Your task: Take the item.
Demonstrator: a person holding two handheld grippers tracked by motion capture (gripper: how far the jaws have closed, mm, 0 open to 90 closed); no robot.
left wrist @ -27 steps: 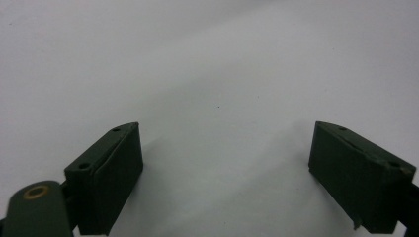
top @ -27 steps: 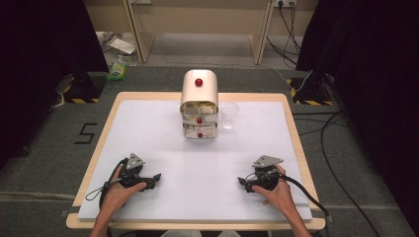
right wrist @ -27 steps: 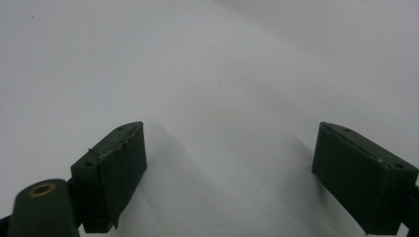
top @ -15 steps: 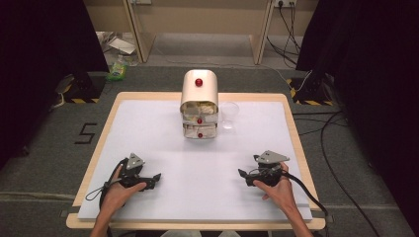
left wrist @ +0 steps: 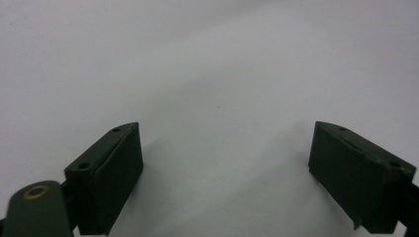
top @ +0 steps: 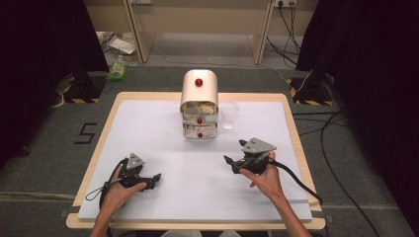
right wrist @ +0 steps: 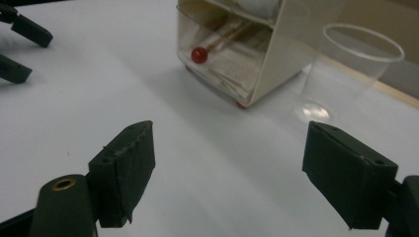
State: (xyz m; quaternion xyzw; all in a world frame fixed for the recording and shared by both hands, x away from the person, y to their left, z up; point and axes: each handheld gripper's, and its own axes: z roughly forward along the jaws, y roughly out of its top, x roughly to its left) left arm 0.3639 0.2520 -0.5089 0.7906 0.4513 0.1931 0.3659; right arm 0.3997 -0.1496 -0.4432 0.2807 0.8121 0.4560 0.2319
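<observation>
2 open grippers: left gripper (top: 157,177), right gripper (top: 228,162)

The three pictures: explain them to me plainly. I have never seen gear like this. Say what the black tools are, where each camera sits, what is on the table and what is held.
A person holds a two-jaw hand tool in each hand: the left gripper and the right gripper. The wide picture comes from a camera above the white table. The other two come from cameras riding on each gripper, looking along its black jaws. On the table stand a small cream drawer cabinet with red knobs and a clear plastic cup beside it. Both grippers are open and hold nothing.
</observation>
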